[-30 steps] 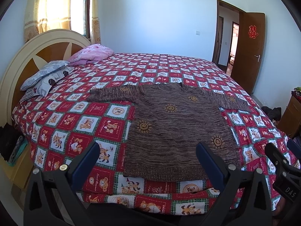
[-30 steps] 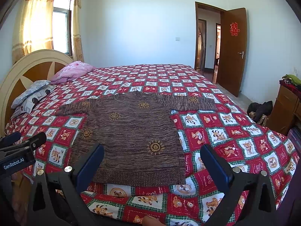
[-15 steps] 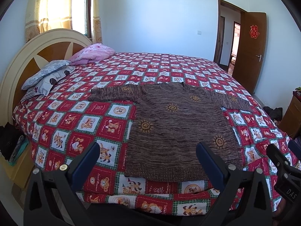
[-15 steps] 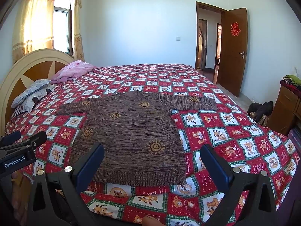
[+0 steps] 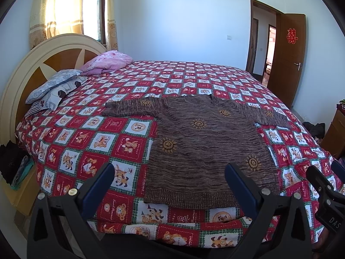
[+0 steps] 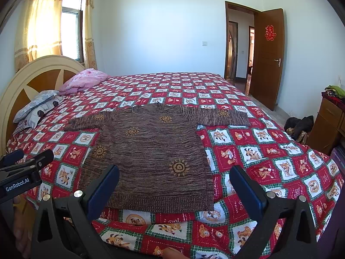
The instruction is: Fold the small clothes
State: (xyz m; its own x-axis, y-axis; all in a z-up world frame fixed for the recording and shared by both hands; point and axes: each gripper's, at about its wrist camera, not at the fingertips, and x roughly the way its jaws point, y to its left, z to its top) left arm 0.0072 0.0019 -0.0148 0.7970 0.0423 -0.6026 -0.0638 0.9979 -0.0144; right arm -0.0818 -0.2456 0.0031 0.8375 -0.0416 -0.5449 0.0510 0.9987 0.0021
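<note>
A brown knitted sweater (image 5: 207,146) with orange sun motifs lies flat on the bed, sleeves spread out left and right; it also shows in the right wrist view (image 6: 151,151). My left gripper (image 5: 169,183) is open and empty, held above the bed's near edge by the sweater's hem. My right gripper (image 6: 173,185) is open and empty, also short of the hem. The right gripper shows at the right edge of the left wrist view (image 5: 323,190), and the left gripper at the left edge of the right wrist view (image 6: 23,170).
The bed has a red checkered cartoon bedspread (image 5: 90,138). Pillows (image 5: 54,88) and a pink blanket (image 5: 107,61) lie by the headboard (image 5: 43,64). A wooden dresser (image 6: 327,120) stands at the right, dark bags (image 6: 299,125) on the floor, and a door (image 6: 267,58) stands open.
Both views have shifted only slightly. The sweater has not moved and both grippers remain open.
</note>
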